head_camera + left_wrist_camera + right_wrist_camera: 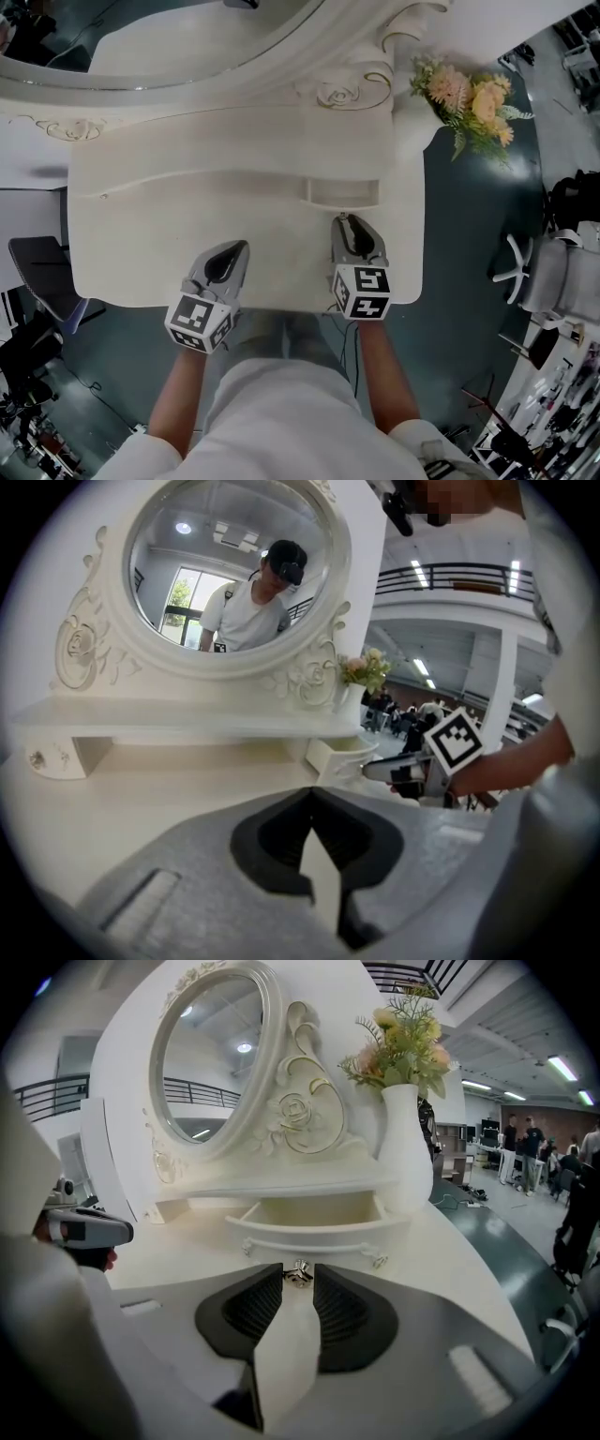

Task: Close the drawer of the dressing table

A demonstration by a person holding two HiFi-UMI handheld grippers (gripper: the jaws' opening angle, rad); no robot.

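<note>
The white dressing table (141, 244) has a small drawer (342, 192) pulled open under its right shelf. In the right gripper view the drawer (314, 1213) shows an empty inside and a curved front. My right gripper (345, 220) is at the drawer front, its jaws closed on the small silver knob (298, 1275) at the centre. My left gripper (239, 247) hovers over the tabletop to the left, shut with nothing in it, its tips meeting (311, 794). The left gripper view shows the drawer (342, 757) side-on with the right gripper's fingers at it.
An oval mirror (187, 37) stands at the table's back. A white vase of flowers (473, 98) sits at the back right corner, close to the drawer. An office chair (544, 281) stands on the floor to the right, a dark seat (37, 262) to the left.
</note>
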